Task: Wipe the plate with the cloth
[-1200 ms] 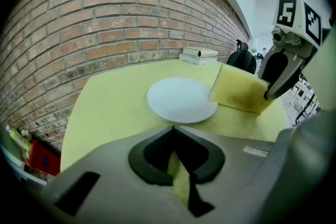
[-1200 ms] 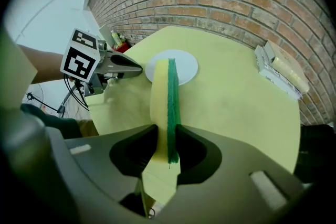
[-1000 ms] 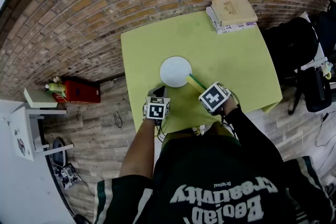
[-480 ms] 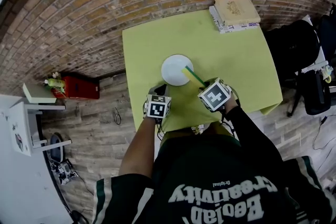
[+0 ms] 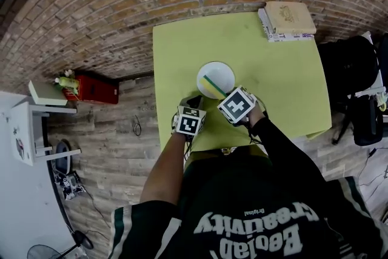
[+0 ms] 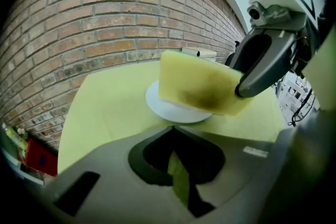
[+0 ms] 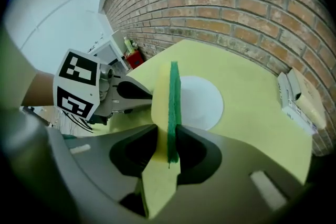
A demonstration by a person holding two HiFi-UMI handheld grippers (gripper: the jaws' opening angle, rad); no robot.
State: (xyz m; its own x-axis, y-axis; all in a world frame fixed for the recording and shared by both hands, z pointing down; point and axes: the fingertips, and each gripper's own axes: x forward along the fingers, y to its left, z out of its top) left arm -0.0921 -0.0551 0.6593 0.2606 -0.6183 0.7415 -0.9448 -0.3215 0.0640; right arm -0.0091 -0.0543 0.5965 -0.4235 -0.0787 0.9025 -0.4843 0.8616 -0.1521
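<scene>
Since the earlier frame, the cloth (image 7: 169, 97) has been carried from the plate's rim to over its middle. The left gripper (image 6: 171, 131) is held closed and empty. The cloth is clamped edge-up in the right gripper (image 7: 167, 139), over the white plate (image 7: 202, 99) on the green table (image 5: 273, 70).

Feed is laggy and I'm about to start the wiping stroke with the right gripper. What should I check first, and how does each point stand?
1. Sponge clamped in the right gripper: ok, jaws shut on it, green side facing the plate.
2. Sponge positioned over the plate: ok.
3. Sponge pressed onto the plate surface: cannot tell.
4. Left gripper steadying the plate: not ok. Its jaws are together, empty and short of the rim.
5. Plate well inside the table edges: ok.
6. Books out of the stroke path: ok, at the far corner.
</scene>
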